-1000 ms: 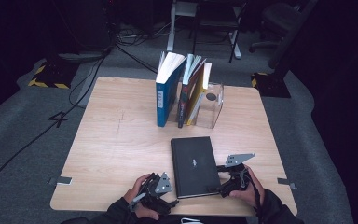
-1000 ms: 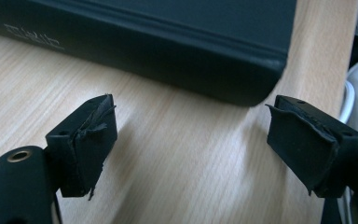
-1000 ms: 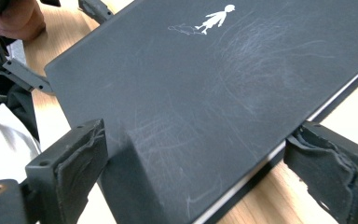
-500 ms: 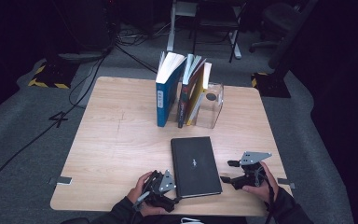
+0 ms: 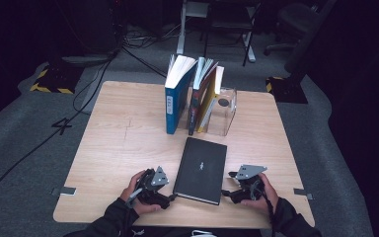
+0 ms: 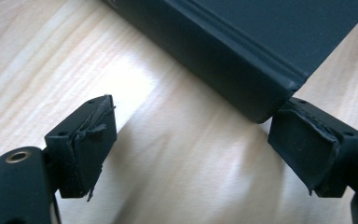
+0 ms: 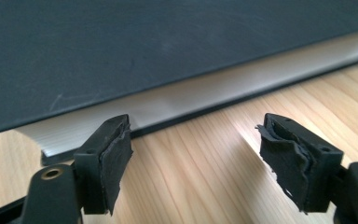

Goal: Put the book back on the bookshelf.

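A black hardcover book [image 5: 201,170] is laid flat on the wooden table [image 5: 123,148], near the front edge, w/ its spine to the left and its page edge to the right. The left gripper [image 5: 167,198] is held low at the book's near-left corner; in the left gripper view its jaws are seen spread wide, nothing clamped betw. them, and the spine corner [image 6: 265,100] is seen just at, perhaps touching, the right-hand pad [image 6: 303,144]. The right gripper [image 5: 228,195] is held at the near-right corner, approx. level w/ the table; its jaws have just been closing a little but are seen wide apart in the right gripper view, w/ the white page block [image 7: 177,109] ahead of the pads and no grip made. Behind the book, three upright books are seen: a blue one [image 5: 176,98], a dark one [image 5: 197,101] and a yellow one [image 5: 211,98], leaned against a clear plastic box [image 5: 224,113].
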Motion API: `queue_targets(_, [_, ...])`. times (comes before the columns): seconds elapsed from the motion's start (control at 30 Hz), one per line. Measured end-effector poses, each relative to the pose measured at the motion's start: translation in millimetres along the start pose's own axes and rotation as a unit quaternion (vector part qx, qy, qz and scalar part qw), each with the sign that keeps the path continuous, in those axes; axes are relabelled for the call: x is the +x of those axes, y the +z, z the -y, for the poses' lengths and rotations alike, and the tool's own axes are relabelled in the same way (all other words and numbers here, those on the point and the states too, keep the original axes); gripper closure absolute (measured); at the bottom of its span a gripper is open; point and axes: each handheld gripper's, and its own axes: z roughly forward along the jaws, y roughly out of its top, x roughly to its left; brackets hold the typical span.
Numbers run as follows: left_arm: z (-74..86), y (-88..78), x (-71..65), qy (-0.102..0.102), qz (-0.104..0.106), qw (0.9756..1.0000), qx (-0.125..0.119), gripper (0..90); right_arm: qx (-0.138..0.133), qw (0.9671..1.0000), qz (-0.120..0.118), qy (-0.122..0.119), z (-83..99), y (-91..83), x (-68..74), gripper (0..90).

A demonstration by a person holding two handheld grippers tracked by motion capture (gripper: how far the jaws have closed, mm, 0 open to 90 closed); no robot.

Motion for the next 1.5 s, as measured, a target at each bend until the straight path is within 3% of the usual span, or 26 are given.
queue_targets(0.07, [1.0,-0.3,9.6,-0.009,-0.002,1.0,0.003,13.3,-0.004,1.0,0.004,-0.007,-3.0,3.2,3.6,25.0])
queue_targets(0.23, [2.5,-1.2,23.0,-0.011,0.001,0.9999,0.003,12.4,-0.021,0.9997,0.014,-0.005,-8.4,6.3,10.3,24.4])
queue_targets(0.83, [3.1,-2.3,22.0,-0.013,-0.013,0.9998,0.001,12.8,-0.058,0.9979,0.029,-0.001,-19.2,3.8,19.3,25.6])
queue_targets(0.97, [3.5,-5.2,17.4,-0.006,-0.016,0.9998,-0.002,16.5,-0.07,0.997,0.033,0.005,-24.4,0.9,20.5,25.3])
queue_targets(1.0, [1.3,-9.8,14.1,-0.004,-0.008,0.9999,-0.015,16.8,-0.068,0.9971,0.034,0.008,-25.7,1.1,20.6,25.2])
queue_targets(1.07, [1.3,-9.8,14.1,-0.004,-0.008,0.9999,-0.015,17.3,-0.071,0.9966,0.041,0.008,-28.1,1.4,22.9,25.2])
queue_targets(1.23, [-8.5,-21.3,-1.1,0.021,-0.018,0.9985,-0.048,17.4,-0.086,0.9952,0.047,0.012,-34.4,-1.4,23.6,25.2])
queue_targets(1.4, [-22.4,-20.7,-16.6,0.047,-0.001,0.9967,-0.066,18.1,-0.093,0.9942,0.053,0.009,-41.6,-0.8,25.4,25.2])
queue_targets(1.5, [-28.0,-17.6,-21.9,0.052,0.008,0.9963,-0.068,18.0,-0.099,0.9936,0.054,0.009,-45.7,-0.8,26.0,25.2])
